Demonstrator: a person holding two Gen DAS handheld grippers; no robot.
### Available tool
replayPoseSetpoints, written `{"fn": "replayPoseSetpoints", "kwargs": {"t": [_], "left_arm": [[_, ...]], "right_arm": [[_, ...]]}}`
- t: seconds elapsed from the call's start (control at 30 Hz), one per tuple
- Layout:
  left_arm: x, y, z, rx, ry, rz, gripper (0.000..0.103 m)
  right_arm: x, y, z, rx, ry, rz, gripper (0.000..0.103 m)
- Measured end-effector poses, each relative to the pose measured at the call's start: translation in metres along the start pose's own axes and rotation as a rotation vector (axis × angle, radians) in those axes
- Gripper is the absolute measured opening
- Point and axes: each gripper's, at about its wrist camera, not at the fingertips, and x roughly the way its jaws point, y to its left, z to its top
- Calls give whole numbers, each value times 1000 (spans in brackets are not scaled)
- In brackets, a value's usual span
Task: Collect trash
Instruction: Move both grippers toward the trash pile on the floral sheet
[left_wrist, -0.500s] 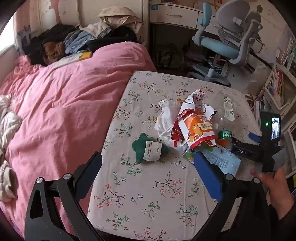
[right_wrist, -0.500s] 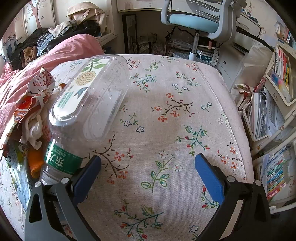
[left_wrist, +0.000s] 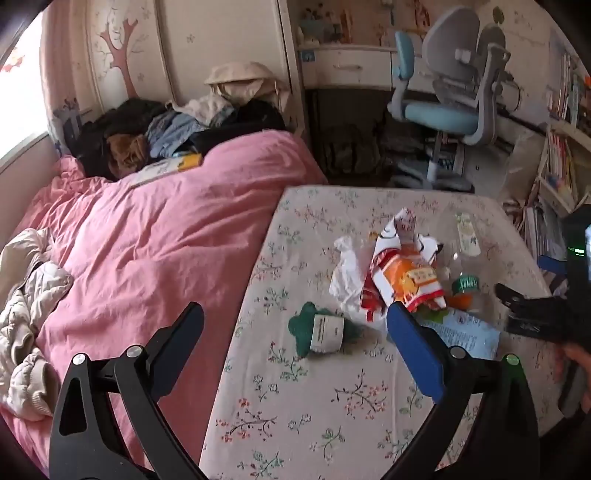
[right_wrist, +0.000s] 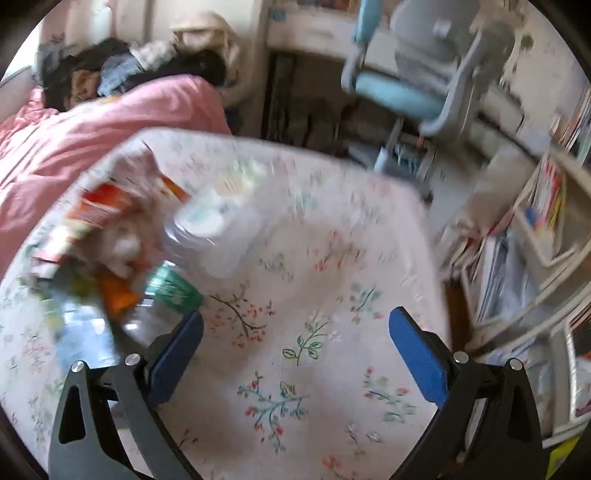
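Left gripper (left_wrist: 295, 339): we hold it wide open, empty, above the near left of the floral-cloth table (left_wrist: 295, 424).
Trash: green fabric scrap (left_wrist: 308, 332), crumpled white tissue (left_wrist: 345, 273), orange snack wrapper (left_wrist: 402, 280) and clear plastic bottle (right_wrist: 207, 236) cluster mid-table.
Right gripper (right_wrist: 295, 339): wide open, empty; we should straddle the bottle squarely before closing.

The left gripper (left_wrist: 295, 332) is held pitched downward with its jaws spread fully apart; nothing is gripped. The right gripper (right_wrist: 295, 338) is likewise angled downward, jaws fully spread and empty. Its holding hand (left_wrist: 574, 363) is partly seen.
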Motion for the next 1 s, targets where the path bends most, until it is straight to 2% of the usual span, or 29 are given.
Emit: {"fn": "replayPoseSetpoints", "kwargs": {"t": [0.1,0.17,0.27,0.53,1.0], "left_arm": [[7,2,3,23,55,-3,96],[9,4,0,-15,80,-13,96],[13,12,0,-65,113,-45,96],[16,16,-4,-88,115,-46,96],[19,12,-6,-88,137,-68,96]], "right_arm": [[-34,5,3,-3,-103,18,97],[-54,12,-1,-16,-158,36,97],[-65,20,-3,-23,-179,88,97],[-77,28,-7,-34,-195,169,97],[-78,16,-9,29,-173,211,97]]}}
